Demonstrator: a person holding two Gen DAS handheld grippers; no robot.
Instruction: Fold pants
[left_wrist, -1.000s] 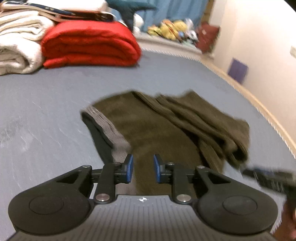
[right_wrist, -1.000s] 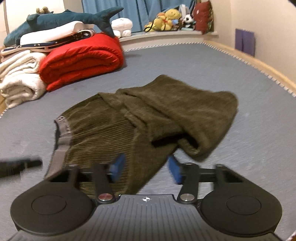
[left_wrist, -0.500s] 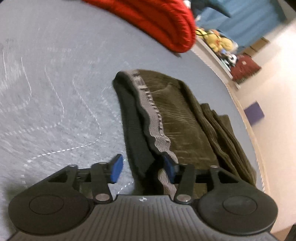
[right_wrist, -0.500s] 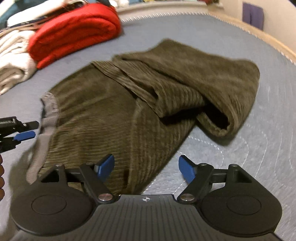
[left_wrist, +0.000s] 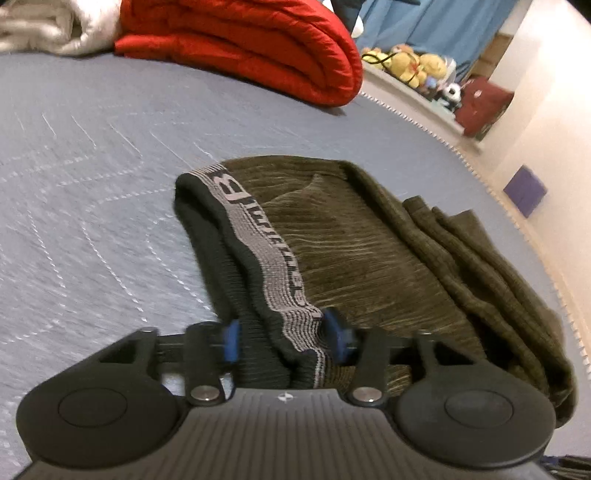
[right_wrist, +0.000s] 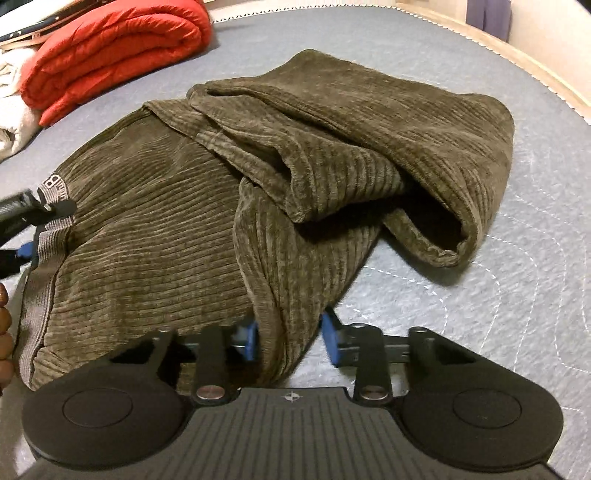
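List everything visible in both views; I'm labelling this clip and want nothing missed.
pants: one, olive corduroy, crumpled mid-bed
waistband: one, grey and black, pants' left end
bed cover: one, grey quilted, under the pants
quilt: one, red, folded at the back
blanket: one, cream, beside the quilt
soft toys: several, mostly yellow, far ledge
curtain: one, blue, behind the toys
left gripper: astride the waistband
right gripper: astride the pants' near edge

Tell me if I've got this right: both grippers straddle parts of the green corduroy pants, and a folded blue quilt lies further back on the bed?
Nearly. The quilt is red, not blue, as the left wrist view shows. The left gripper and right gripper do straddle the pants.
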